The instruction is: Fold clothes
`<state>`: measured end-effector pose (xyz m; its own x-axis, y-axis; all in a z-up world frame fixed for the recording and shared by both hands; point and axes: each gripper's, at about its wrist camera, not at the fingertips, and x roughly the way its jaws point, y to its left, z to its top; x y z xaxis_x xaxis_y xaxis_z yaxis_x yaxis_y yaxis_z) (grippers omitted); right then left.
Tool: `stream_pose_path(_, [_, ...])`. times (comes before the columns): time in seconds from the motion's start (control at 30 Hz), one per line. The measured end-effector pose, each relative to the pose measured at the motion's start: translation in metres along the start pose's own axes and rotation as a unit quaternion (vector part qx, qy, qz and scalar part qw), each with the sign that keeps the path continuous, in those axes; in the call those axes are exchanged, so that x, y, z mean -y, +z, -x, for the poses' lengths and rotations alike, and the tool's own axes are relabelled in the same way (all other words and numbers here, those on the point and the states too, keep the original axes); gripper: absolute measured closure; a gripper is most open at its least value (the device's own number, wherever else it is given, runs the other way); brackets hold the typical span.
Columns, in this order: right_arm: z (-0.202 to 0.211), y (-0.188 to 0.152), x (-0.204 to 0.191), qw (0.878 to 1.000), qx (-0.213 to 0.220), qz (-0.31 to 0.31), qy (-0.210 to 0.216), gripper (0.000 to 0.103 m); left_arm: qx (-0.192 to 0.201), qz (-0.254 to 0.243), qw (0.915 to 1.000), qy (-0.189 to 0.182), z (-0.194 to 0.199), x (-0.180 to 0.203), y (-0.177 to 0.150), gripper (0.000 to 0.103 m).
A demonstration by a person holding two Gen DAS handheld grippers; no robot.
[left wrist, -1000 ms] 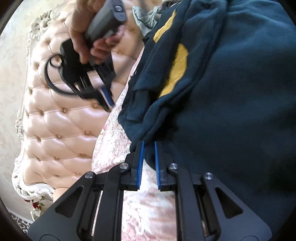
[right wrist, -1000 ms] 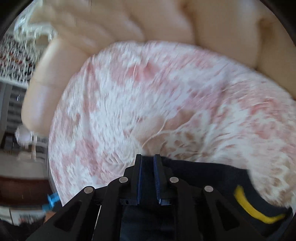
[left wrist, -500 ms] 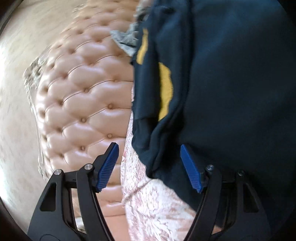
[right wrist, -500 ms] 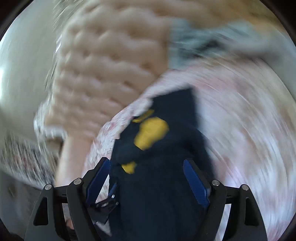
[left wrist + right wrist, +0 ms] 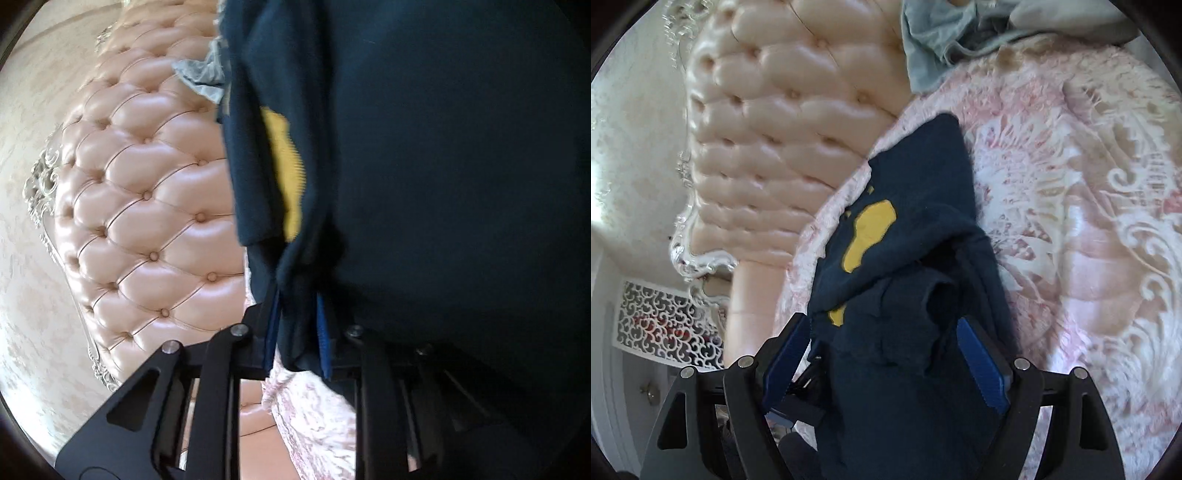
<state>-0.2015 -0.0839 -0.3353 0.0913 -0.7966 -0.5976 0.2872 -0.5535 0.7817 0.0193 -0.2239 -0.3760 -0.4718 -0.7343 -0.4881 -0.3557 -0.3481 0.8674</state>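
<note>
Tufted peach upholstery (image 5: pixel 155 206) backed a pink patterned cover (image 5: pixel 1071 206) on which I worked. I noted 1 navy garment (image 5: pixel 905 295) with yellow patches, bunched and partly lifted, its long axis running away from my right gripper (image 5: pixel 886 365) toward the upholstery. My right gripper's fingers stood spread to either side of the garment's near end, gripping nothing. My left gripper (image 5: pixel 295 332) was pinching a fold of the same garment, with the rest hanging ahead and to its right, filling that view. In my judgement the left gripper held control, so the right was the free one to take a second hold; the cloth lay directly between its fingers. Grey clothing (image 5: pixel 934 40) sat well beyond the garment, clear of it. I saw no obstruction between.
</note>
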Motion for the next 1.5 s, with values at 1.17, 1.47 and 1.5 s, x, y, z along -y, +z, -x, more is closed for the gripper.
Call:
stream_pose_path(1.17, [0.002, 0.014, 0.014, 0.998, 0.021, 0.023, -0.057, 0.083, -0.017, 0.119, 0.9927, 0.009, 0.058, -0.024, -0.022, 0.045])
stream_pose_path(1.47, [0.009, 0.004, 0.028, 0.998, 0.039, 0.037, 0.041, 0.043, 0.134, 0.178, 0.9749, -0.002, 0.123, -0.039, 0.086, 0.047])
stream_pose_path(1.5, [0.007, 0.005, 0.029, 0.998, 0.037, 0.038, 0.045, 0.043, 0.141, 0.140, 0.9800, -0.008, 0.118, -0.031, 0.101, 0.053])
